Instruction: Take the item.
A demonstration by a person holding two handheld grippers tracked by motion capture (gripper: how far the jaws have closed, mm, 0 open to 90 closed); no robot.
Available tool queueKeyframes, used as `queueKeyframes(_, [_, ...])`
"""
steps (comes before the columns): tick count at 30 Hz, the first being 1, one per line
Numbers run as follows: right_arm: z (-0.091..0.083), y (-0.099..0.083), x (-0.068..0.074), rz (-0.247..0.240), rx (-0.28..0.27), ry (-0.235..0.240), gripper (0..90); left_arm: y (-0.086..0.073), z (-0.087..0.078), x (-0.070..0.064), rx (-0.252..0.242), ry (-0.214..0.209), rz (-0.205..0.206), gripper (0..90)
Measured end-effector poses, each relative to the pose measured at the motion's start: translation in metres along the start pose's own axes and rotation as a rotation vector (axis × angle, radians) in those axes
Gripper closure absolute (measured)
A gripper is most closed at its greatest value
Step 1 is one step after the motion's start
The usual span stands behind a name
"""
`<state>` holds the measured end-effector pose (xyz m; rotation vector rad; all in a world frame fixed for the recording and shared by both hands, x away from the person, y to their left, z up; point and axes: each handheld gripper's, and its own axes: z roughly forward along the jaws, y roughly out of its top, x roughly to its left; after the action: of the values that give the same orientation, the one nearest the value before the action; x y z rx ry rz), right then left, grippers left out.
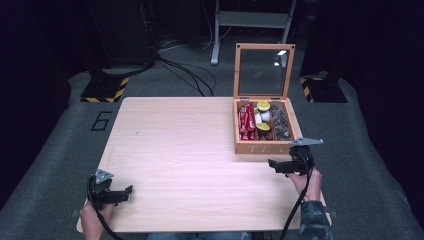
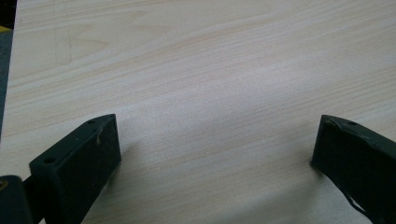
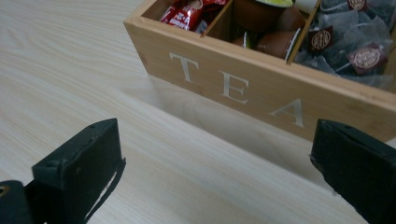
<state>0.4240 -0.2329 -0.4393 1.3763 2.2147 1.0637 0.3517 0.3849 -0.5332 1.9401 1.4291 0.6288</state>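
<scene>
High view: my right tongs (image 1: pixel 280 164) spread before the tea box (image 1: pixel 263 146), lid up for reaching; left tongs (image 1: pixel 122 192) spread, idle.

Pale matt wood-grain table (image 1: pixel 190 150); smooth light wooden tea box (image 3: pixel 261 88) with glossy glass lid (image 1: pixel 262 71); shiny red sachets (image 1: pixel 246 121); matt black jaws.

The high view looks down from above the near side onto the whole table (image 1: pixel 190 150). Each gripper view sits low and close to the wood; the right one and the high view both show the box (image 3: pixel 261 88).
</scene>
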Motion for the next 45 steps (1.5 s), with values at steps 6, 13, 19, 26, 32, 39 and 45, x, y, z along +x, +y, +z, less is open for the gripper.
queueKeyframes(6, [0.007, 0.018, -0.003, 0.014, -0.023, 0.039, 2.3, 0.000, 0.000, 0.000, 0.000, 0.000, -0.001, 0.7])
queueKeyframes(13, [0.023, 0.038, -0.004, 0.010, -0.019, 0.049, 6.3, 0.000, 0.000, 0.000, 0.003, 0.002, 0.000, 0.7])
queueKeyframes(19, [0.037, 0.049, -0.006, 0.003, -0.008, 0.034, 14.6, 0.000, 0.000, 0.000, 0.000, 0.001, 0.000, 0.8])
queueKeyframes(26, [0.047, 0.063, -0.012, 0.015, -0.025, 0.030, 23.5, 0.000, 0.000, 0.000, 0.003, 0.001, 0.000, 0.8])
queueKeyframes(32, [0.060, 0.075, -0.018, 0.029, -0.007, 0.020, 25.1, 0.000, 0.000, 0.000, 0.007, -0.001, 0.001, 0.8])
queueKeyframes(39, [0.073, 0.081, -0.028, 0.090, 0.022, -0.003, 27.5, 0.000, 0.000, 0.001, 0.007, -0.004, 0.002, 0.8])
queueKeyframes(45, [0.081, 0.083, -0.035, 0.134, 0.022, -0.013, 27.5, 0.000, 0.000, 0.000, 0.003, -0.001, 0.001, 0.8])
